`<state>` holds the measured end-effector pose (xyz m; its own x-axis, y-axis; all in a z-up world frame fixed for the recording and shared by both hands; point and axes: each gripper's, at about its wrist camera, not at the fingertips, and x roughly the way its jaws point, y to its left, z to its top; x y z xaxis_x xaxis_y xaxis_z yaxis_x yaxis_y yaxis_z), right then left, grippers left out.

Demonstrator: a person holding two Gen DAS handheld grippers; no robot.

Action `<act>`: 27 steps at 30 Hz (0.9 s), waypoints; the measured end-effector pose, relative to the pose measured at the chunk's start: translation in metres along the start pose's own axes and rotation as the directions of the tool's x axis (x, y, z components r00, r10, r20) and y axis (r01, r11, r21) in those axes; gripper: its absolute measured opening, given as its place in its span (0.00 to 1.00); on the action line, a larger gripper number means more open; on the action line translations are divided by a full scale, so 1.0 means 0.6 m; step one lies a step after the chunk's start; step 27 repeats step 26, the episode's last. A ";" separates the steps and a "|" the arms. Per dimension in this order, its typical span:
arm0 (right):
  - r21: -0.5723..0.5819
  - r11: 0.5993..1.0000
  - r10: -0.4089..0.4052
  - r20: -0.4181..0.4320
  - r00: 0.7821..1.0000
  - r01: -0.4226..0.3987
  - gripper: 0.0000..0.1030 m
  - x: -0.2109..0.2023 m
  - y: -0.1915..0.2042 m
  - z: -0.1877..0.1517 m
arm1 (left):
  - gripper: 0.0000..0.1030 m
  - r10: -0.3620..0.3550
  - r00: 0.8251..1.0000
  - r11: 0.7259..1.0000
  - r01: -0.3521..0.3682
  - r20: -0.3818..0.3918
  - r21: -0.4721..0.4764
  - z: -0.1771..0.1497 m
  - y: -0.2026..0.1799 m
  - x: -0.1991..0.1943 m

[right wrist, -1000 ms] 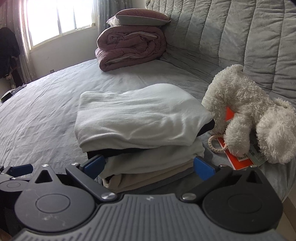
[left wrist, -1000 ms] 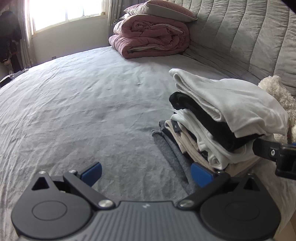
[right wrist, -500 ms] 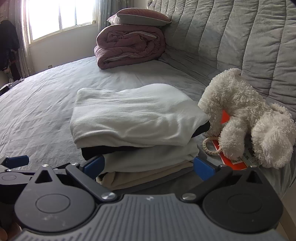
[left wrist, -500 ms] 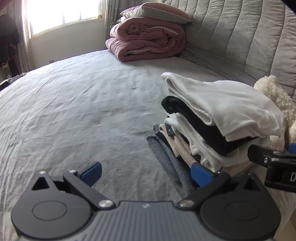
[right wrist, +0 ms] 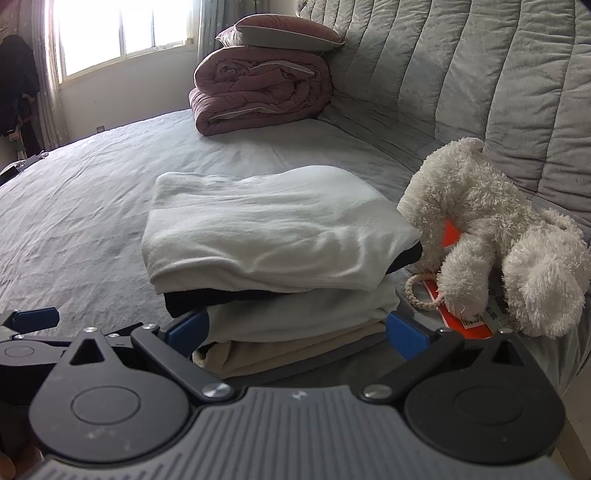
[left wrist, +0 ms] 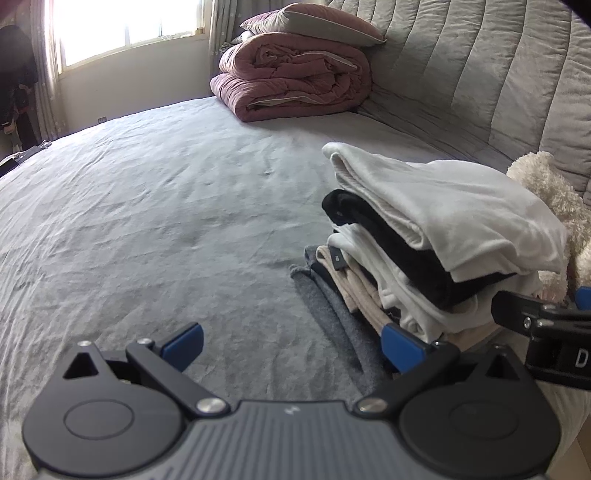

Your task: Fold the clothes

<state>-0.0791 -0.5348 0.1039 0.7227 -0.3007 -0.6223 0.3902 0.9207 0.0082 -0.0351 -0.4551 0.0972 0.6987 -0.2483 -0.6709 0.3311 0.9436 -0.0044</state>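
A stack of folded clothes (left wrist: 436, 236) rests on the grey bed sheet (left wrist: 147, 206), with a white garment (right wrist: 273, 229) on top, then black, white, beige and grey layers. My left gripper (left wrist: 291, 343) is open just left of the stack's near corner, and nothing lies between its fingers. My right gripper (right wrist: 295, 332) is open in front of the stack, its blue pads level with the lower layers. The right gripper's body (left wrist: 546, 328) shows at the right edge of the left wrist view.
A white plush toy (right wrist: 491, 236) lies right of the stack on an orange card (right wrist: 458, 317). A folded maroon quilt (left wrist: 295, 81) with a pillow sits at the back by the padded grey headboard (right wrist: 480, 74). A bright window (left wrist: 125, 22) is behind.
Both grippers have drawn back slightly from the stack and stayed open. The clothes have not moved.
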 end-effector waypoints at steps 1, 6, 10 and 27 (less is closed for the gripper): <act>-0.001 1.000 0.000 0.000 1.000 0.000 1.00 0.000 0.001 0.000 | 0.99 0.002 1.000 1.000 -0.002 0.002 0.001 0.000 0.000 0.000; -0.007 1.000 -0.002 -0.001 1.000 0.002 1.00 0.000 0.003 -0.001 | 0.99 0.006 1.000 1.000 -0.006 0.005 0.007 0.000 -0.002 0.001; -0.008 1.000 -0.003 -0.002 1.000 0.003 1.00 0.000 0.002 -0.001 | 0.99 0.010 1.000 1.000 -0.010 0.009 0.012 0.001 -0.002 0.000; -0.016 1.000 -0.012 -0.003 1.000 0.012 1.00 0.000 0.001 -0.002 | 0.99 0.027 0.999 0.999 -0.027 0.025 0.023 0.000 -0.006 -0.003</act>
